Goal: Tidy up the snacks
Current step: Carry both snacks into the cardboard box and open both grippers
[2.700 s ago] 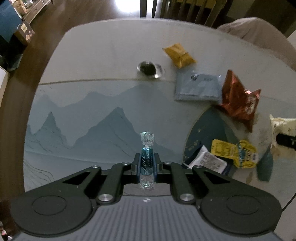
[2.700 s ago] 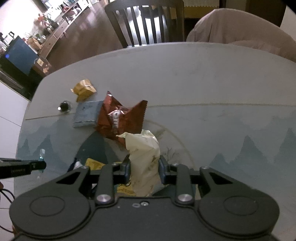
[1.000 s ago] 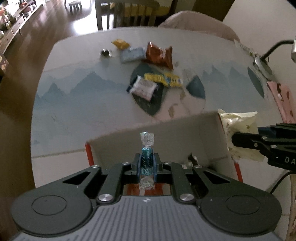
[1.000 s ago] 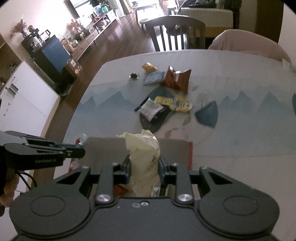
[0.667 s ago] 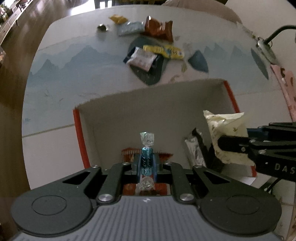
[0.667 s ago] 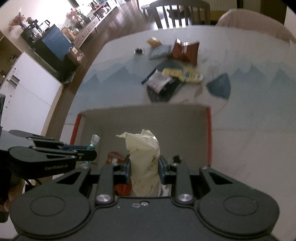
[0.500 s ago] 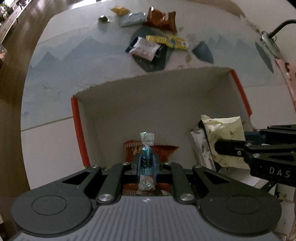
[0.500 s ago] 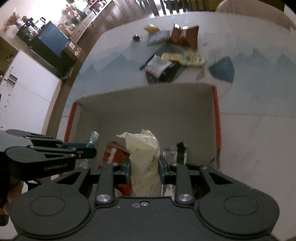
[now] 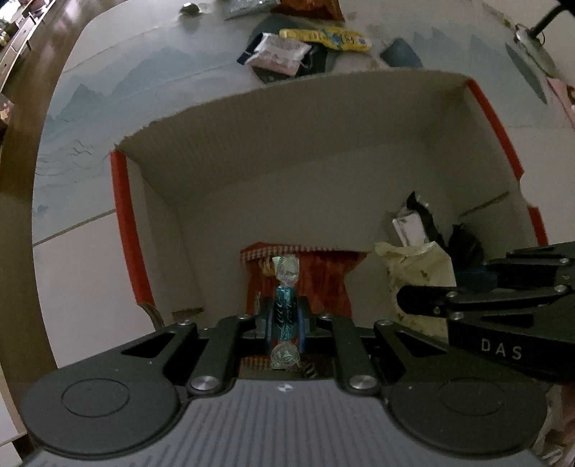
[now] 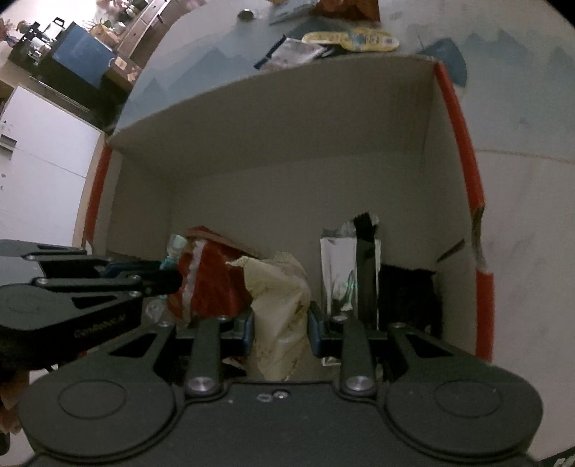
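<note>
1. Snacks are split between the cardboard box (image 9: 323,172) and the table (image 9: 107,107) beyond it.
2. Left gripper (image 9: 284,316) is clamped on a blue twist-wrapped candy (image 9: 285,309), held upright between narrow jaws, clear twisted ends sticking out above and below the pads. It hangs over the box interior, above a red snack bag (image 9: 316,280).
3. Right gripper (image 10: 280,323) pinches a crumpled cream packet (image 10: 280,287); jaws set to the packet's width, packet top poking up past the fingertips. Also inside the box opening.
4. From the left wrist view, the right gripper (image 9: 424,300) comes in from the right with the cream packet (image 9: 417,269) just beside the red bag.
5. From the right wrist view, the left gripper (image 10: 169,276) comes in from the left, the candy (image 10: 175,248) touching or just in front of the red bag (image 10: 212,283); can't tell which.
6. Already in the box: red bag at centre-left, a silver-and-black packet (image 10: 354,273) standing upright to the right, something dark in the far right corner; too dim to identify.
7. Box has orange-red outer edges (image 10: 463,143) and plain brown inner walls.
8. On the table past the far wall: a yellow packet (image 9: 323,36), a pale white-pink packet (image 9: 280,54) just beside it, an orange-brown bag (image 9: 309,7) and a grey-blue pouch (image 9: 248,5) at the frame top.
9. Table surface carries a blue mountain print (image 9: 90,97).
</note>
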Available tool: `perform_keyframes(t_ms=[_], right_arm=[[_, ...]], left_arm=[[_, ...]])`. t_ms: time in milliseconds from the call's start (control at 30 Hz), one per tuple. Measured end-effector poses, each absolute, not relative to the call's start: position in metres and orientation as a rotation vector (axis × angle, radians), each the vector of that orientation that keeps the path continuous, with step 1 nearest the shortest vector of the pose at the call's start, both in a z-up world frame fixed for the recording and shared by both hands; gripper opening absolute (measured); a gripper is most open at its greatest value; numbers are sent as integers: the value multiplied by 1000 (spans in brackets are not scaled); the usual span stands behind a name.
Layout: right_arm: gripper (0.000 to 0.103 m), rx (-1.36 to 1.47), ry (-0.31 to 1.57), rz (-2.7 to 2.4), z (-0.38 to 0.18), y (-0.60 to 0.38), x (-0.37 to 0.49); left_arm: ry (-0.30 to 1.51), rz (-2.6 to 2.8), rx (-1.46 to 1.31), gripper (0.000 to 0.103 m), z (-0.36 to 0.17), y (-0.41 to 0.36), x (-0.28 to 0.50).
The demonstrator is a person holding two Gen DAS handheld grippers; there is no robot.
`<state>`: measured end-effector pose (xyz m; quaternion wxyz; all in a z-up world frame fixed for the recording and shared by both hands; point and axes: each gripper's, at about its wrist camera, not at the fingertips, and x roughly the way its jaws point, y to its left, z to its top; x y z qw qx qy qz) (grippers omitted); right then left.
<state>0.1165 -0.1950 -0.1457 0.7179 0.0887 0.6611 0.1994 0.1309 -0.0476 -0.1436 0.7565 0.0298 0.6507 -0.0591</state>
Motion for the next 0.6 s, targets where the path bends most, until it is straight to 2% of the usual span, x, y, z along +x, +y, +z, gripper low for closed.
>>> perform_keyframes(t_ms=[600], right_arm=[[30,185,1490,424,-159,-189,115]], left_arm=[[1439,-140,52,12,-168,-45,128]])
